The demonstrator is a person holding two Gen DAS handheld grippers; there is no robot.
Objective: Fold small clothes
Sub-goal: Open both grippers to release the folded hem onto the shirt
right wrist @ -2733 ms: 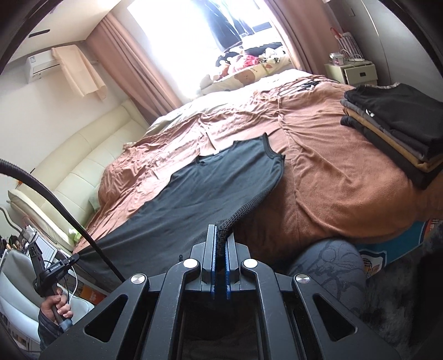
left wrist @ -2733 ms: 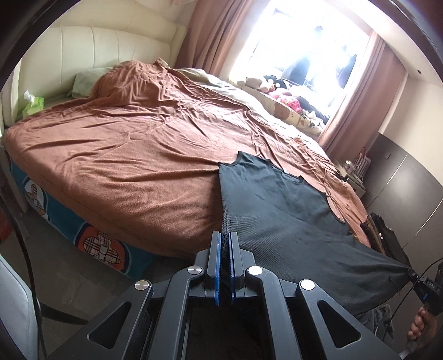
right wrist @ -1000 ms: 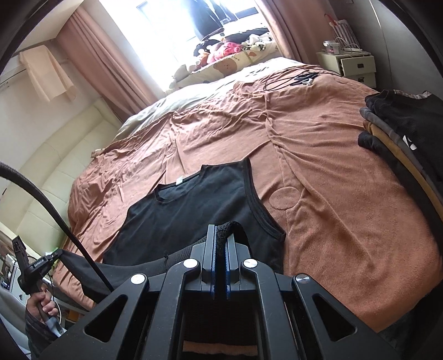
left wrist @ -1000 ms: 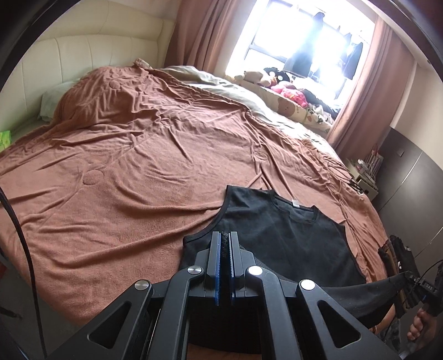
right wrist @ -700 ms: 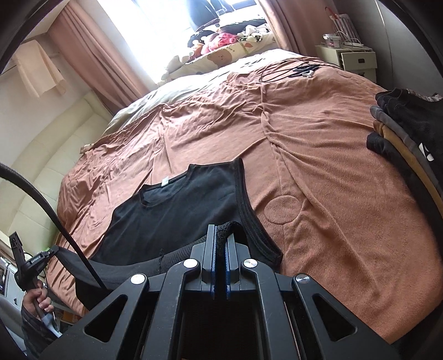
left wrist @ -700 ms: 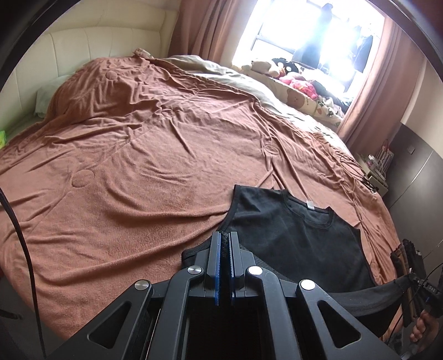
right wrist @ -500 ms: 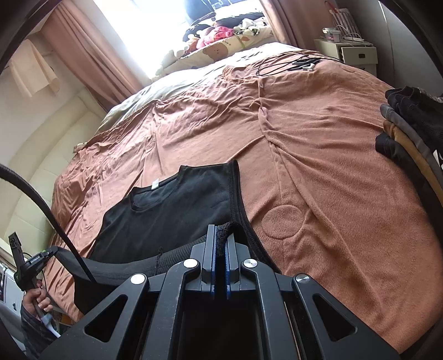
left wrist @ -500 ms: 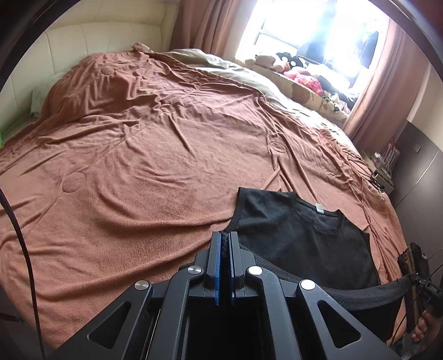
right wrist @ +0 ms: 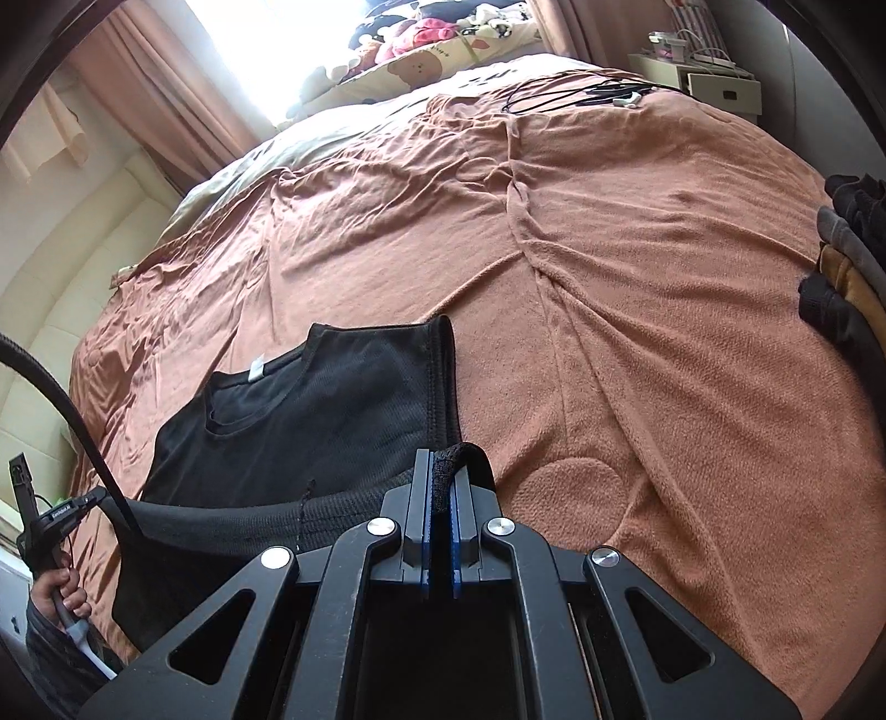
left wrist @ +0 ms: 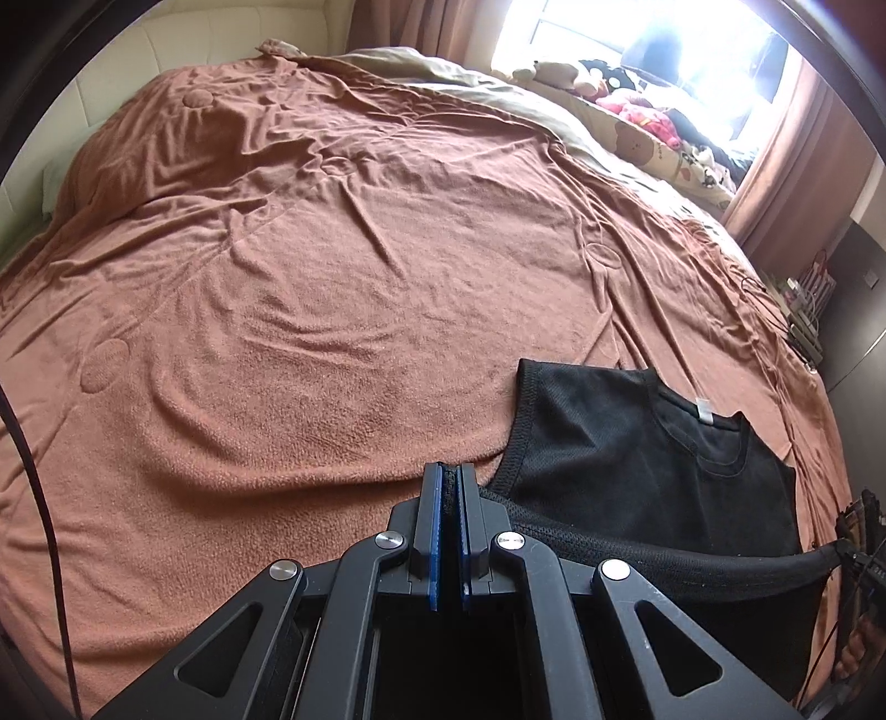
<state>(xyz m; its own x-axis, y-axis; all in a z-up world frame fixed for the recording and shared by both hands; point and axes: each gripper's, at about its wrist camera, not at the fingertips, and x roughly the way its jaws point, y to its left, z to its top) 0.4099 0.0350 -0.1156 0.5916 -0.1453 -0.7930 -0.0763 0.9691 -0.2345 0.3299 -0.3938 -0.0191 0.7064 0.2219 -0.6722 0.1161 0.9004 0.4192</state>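
Observation:
A black sleeveless mesh top [left wrist: 653, 471] lies on the brown bed cover, collar end flat on the bed with a white neck label [left wrist: 703, 410]. My left gripper [left wrist: 449, 476] is shut on one bottom corner of the top. My right gripper [right wrist: 440, 471] is shut on the other bottom corner [right wrist: 448, 459]. The hem [right wrist: 266, 515] stretches taut between the two grippers, lifted above the lower body of the top [right wrist: 310, 421]. The other gripper shows at each view's edge.
The brown bed cover [left wrist: 310, 288] spreads wide and wrinkled around the top. A stack of folded dark and tan clothes [right wrist: 847, 277] sits at the bed's right edge. Cables [right wrist: 581, 91] lie at the far side. Soft toys [right wrist: 421, 39] line the window.
Both grippers have carried the hem forward over the bed towards the collar; the top's lower half now doubles over its upper half. Both stayed shut on the corners.

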